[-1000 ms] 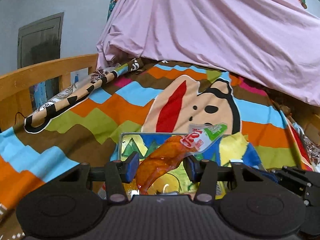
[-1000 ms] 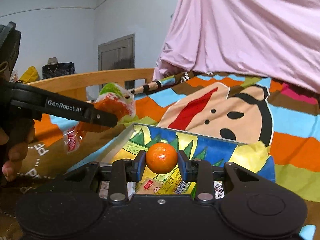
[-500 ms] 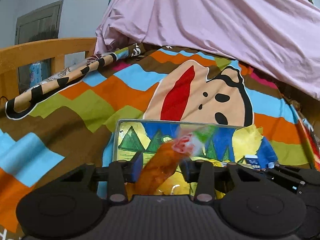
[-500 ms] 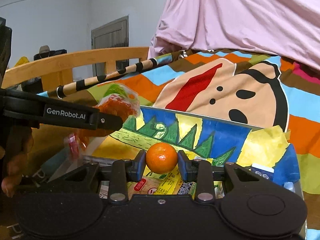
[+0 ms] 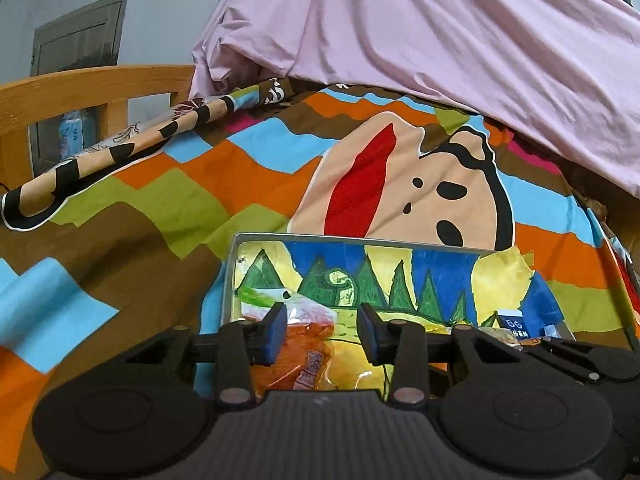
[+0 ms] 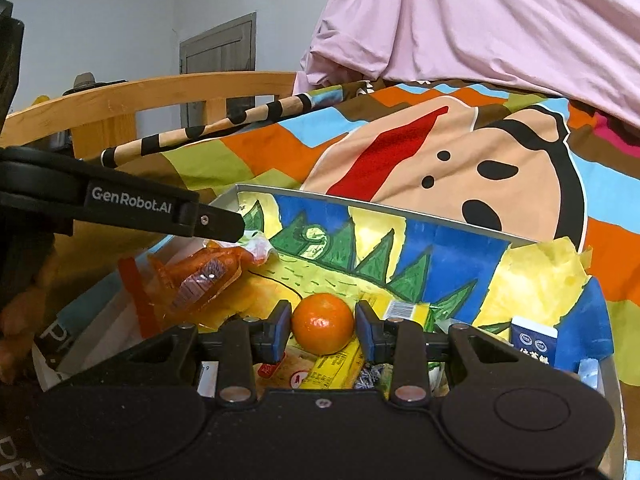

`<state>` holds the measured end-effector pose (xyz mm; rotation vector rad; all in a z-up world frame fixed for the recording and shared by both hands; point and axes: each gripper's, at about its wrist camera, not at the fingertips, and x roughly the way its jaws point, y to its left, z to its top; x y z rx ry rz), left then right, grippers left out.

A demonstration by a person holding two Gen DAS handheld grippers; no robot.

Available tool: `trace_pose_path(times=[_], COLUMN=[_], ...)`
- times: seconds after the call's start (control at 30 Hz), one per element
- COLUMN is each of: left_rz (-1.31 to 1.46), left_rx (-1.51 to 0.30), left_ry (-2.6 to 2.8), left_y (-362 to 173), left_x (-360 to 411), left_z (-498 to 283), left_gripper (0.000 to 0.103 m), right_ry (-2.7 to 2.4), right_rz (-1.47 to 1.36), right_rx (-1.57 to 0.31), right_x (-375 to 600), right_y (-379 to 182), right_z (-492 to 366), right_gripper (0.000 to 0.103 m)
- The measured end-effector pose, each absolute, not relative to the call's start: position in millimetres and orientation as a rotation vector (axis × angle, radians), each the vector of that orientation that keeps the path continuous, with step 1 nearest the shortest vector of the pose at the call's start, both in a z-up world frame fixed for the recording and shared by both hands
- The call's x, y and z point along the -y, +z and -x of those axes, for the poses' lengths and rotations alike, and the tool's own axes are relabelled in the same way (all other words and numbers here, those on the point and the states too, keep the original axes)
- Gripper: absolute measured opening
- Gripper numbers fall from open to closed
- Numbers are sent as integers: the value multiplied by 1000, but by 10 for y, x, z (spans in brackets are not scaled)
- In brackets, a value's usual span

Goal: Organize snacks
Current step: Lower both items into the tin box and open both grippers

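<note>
A box (image 5: 360, 241) with a painted tree scene inside lies on the bed; it also shows in the right wrist view (image 6: 360, 205). My left gripper (image 5: 322, 334) is open over the box's left end. The orange snack bag (image 5: 300, 354) lies in the box below its fingers, free of them. The bag shows in the right wrist view (image 6: 200, 276) under the left gripper's finger (image 6: 216, 226). My right gripper (image 6: 323, 326) is shut on an orange mandarin (image 6: 323, 324) and holds it above the snacks in the box.
The box holds yellow packets (image 6: 336, 364) and a blue-and-white carton (image 6: 534, 340). A colourful cartoon blanket (image 5: 400, 184) covers the bed. A wooden bed rail (image 6: 160, 96) stands at the left and a pink sheet (image 5: 440, 32) hangs behind.
My left gripper came down to the box, opened and let the orange snack bag drop into the box. My right gripper moved down over the box with the mandarin still held.
</note>
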<state>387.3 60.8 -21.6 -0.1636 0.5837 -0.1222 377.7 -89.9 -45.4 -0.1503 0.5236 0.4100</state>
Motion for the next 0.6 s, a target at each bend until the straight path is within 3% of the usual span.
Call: trace_pose_path(times=[0.13, 0.6], left_rz=[160, 210], left_rx=[-583, -522], left_ry=[-118, -87], left_y=[-208, -88], left_x=[-615, -734], left_z=[-3846, -3703], left_gripper=[43, 81], right_ry=[413, 390], right_rz=[162, 145], right_rx=[-512, -467], right_x=[869, 941], right_y=[-423, -230], right_z=[-3764, -3683], right_gripper=[43, 72])
